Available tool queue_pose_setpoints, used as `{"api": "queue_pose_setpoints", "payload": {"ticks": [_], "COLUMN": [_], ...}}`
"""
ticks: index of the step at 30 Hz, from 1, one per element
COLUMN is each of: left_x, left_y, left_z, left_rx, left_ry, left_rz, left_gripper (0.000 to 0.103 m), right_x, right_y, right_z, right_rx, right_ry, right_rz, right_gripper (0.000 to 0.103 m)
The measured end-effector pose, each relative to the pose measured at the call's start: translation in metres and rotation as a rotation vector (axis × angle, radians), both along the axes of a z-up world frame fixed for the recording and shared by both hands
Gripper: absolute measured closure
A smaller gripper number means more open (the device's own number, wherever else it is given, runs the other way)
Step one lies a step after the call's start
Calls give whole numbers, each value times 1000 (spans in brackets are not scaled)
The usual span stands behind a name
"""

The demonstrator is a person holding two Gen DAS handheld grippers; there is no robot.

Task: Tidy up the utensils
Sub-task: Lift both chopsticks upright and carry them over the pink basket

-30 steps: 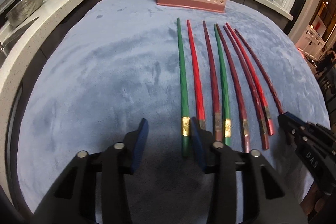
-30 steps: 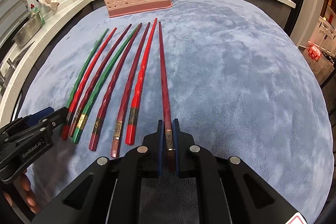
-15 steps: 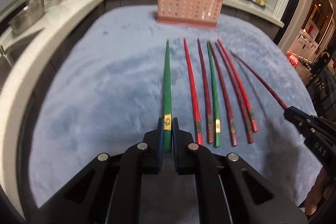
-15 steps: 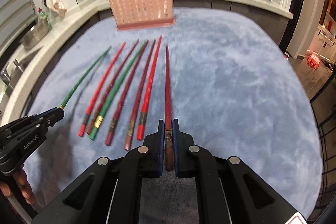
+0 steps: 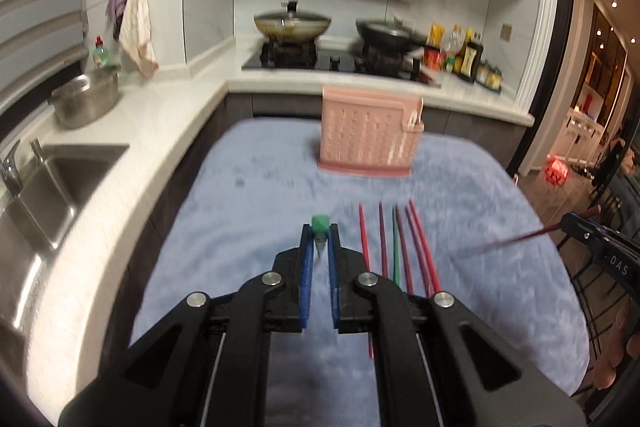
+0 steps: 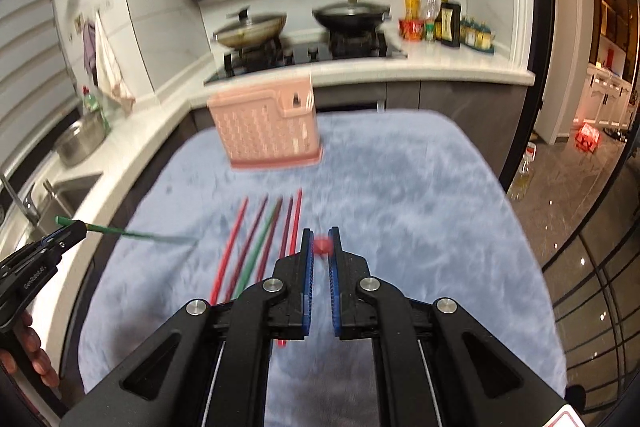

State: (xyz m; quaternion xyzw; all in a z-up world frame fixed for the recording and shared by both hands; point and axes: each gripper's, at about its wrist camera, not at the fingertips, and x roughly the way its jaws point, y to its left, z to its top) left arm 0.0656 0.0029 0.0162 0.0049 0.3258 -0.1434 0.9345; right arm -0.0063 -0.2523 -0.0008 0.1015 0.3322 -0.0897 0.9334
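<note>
My left gripper (image 5: 319, 233) is shut on a green chopstick (image 5: 320, 225), lifted and pointing down at the blue mat (image 5: 248, 227); the stick shows in the right wrist view (image 6: 132, 233). My right gripper (image 6: 321, 241) is shut on a dark red chopstick (image 6: 322, 246), also lifted; it shows in the left wrist view (image 5: 508, 241). Several red and green chopsticks (image 5: 400, 247) lie in a row on the mat, also in the right wrist view (image 6: 264, 235). A pink perforated utensil holder (image 5: 370, 133) stands at the mat's far edge, also in the right wrist view (image 6: 268, 129).
A steel sink (image 5: 48, 187) and a metal pot (image 5: 86, 99) are on the white counter at left. A stove with two pans (image 5: 332, 39) and sauce bottles (image 5: 464, 55) stand behind the holder. The mat's right edge drops to the floor.
Both grippers have risen high above the mat, each carrying its chopstick. The held sticks have tilted from flat to hanging steeply. The row on the mat has not moved.
</note>
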Motion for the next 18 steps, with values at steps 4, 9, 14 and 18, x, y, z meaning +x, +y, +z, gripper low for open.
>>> {"api": "queue_pose_setpoints", "payload": {"ticks": [4, 9, 14, 18], "left_x": [14, 29, 47, 74], "left_y": [1, 0, -5, -14], "left_z": [20, 40, 65, 99], "left_rx": [-21, -26, -47, -84], "left_ry": [-31, -64, -104, -161], "left_rz": [4, 2, -14, -21], "left_gripper": [96, 96, 96, 96], "right_x": [6, 15, 33, 61], "right_y": [-4, -7, -15, -23], "right_z": [23, 39, 56, 78], "right_rx": [-8, -9, 44, 54], "right_ry": [-46, -80, -121, -176], "right_rz": [0, 0, 11, 4], "right_gripper": [96, 96, 96, 96]}}
